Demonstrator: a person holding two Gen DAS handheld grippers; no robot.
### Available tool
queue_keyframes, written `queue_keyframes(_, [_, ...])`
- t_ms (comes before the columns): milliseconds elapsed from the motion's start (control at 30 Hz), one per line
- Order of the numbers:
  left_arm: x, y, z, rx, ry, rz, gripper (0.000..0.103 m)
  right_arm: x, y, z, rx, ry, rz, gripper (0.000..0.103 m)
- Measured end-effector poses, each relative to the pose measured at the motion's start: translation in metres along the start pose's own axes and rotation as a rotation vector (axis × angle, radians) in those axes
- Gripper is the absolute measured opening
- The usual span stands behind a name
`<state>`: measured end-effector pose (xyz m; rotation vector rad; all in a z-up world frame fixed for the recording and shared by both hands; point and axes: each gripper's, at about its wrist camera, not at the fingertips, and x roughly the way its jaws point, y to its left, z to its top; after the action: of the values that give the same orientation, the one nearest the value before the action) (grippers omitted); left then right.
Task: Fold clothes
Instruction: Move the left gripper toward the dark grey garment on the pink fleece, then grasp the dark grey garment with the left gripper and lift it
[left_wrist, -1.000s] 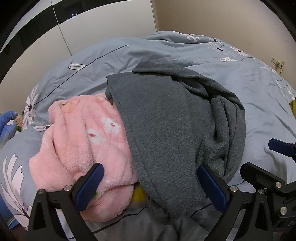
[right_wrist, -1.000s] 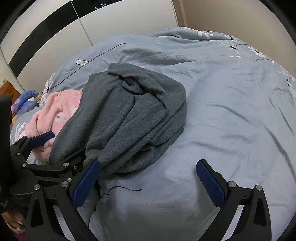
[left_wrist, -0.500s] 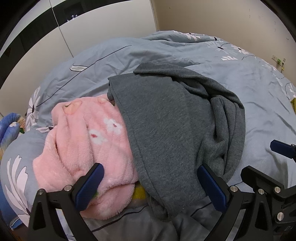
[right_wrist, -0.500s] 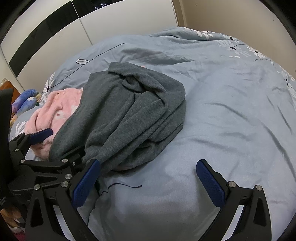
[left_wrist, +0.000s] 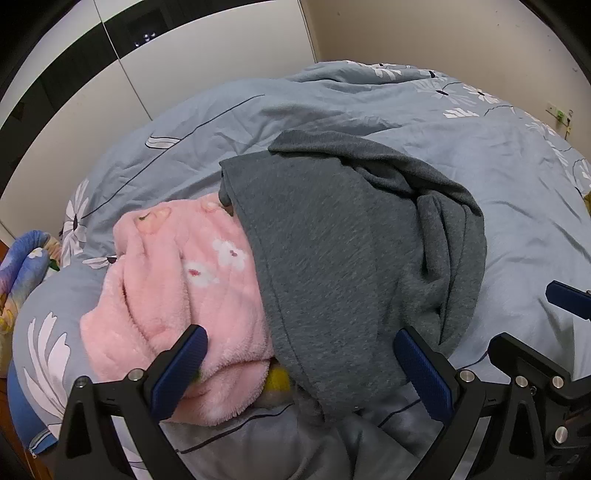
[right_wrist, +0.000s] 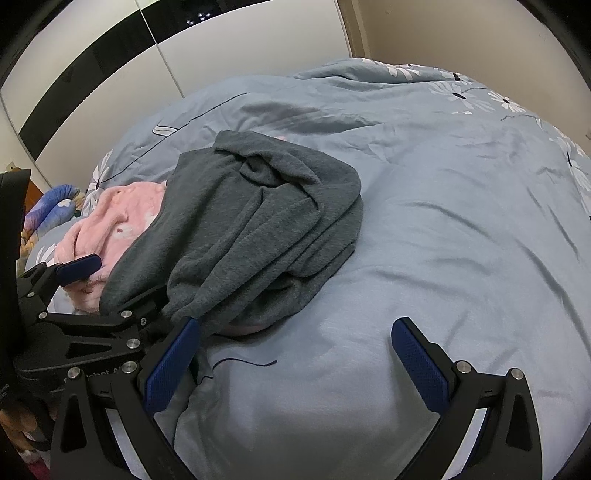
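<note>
**Two grippers poised at the near edge of a clothes pile**

Nearest the onlooker, the left gripper (left_wrist: 297, 363) stands spread wide with nothing between its blue pads, its span framing the near hem of the heap. One pad sits against the pink fleece garment (left_wrist: 184, 295); the other sits at the lower border of the grey sweater (left_wrist: 332, 258). The right gripper (right_wrist: 295, 354), just beside it, is likewise splayed and empty, one pad just at the sweater's near fringe and the other over bare bedding. A thin dark thread (right_wrist: 251, 362) lies on the cover between its fingers.

Farther in, the grey sweater lies rumpled on the pink fleece, overlapping its right side, and a yellow scrap (left_wrist: 279, 378) peeks from under their near edge. To the pile's right, the blue floral duvet (right_wrist: 461, 221) stretches open and wrinkled up to the beige wall. At the far left, a blue patterned cloth (left_wrist: 26, 266) bunches at the bed's edge, with white-and-black wardrobe doors (right_wrist: 240, 48) behind.
</note>
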<state>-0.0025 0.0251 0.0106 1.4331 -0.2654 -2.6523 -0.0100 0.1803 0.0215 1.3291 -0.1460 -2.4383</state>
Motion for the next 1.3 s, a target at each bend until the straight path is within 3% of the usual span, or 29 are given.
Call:
queue_keyframes(533, [-0.005, 0.006, 0.023, -0.014, -0.025, -0.041, 0.103, -0.004, -0.003, 0.001, 0.008, 0.005, -0.002, 0.103])
queue_keyframes(667, [0.013, 0.01, 0.041, -0.046, 0.036, -0.096, 0.101, -0.011, -0.009, 0.003, 0.023, -0.012, -0.017, 0.103])
queue_keyframes(700, [0.017, 0.011, 0.044, -0.055, 0.052, -0.105, 0.098, -0.012, -0.011, 0.003, 0.026, -0.011, -0.019, 0.103])
queue_keyframes(800, [0.025, 0.006, 0.047, -0.046, 0.079, -0.116, 0.073, -0.014, -0.015, 0.003, 0.034, -0.011, -0.025, 0.103])
queue_keyframes(833, [0.03, 0.005, 0.047, -0.046, 0.098, -0.121, 0.049, -0.015, -0.017, 0.003, 0.037, -0.01, -0.027, 0.103])
queue_keyframes(867, [0.036, 0.005, 0.048, -0.061, 0.13, -0.142, 0.032, -0.015, -0.019, 0.003, 0.046, -0.009, -0.027, 0.103])
queue_keyframes(967, [0.034, 0.008, 0.051, -0.103, 0.141, -0.172, 0.012, -0.018, -0.026, 0.003, 0.064, -0.015, -0.027, 0.103])
queue_keyframes(1033, [0.02, 0.006, 0.059, -0.092, 0.1, -0.189, 0.009, -0.022, -0.032, 0.004, 0.074, -0.023, -0.028, 0.103])
queue_keyframes(1300, [-0.074, -0.027, 0.144, 0.005, -0.154, -0.458, 0.008, -0.058, -0.081, 0.007, 0.214, -0.105, -0.049, 0.103])
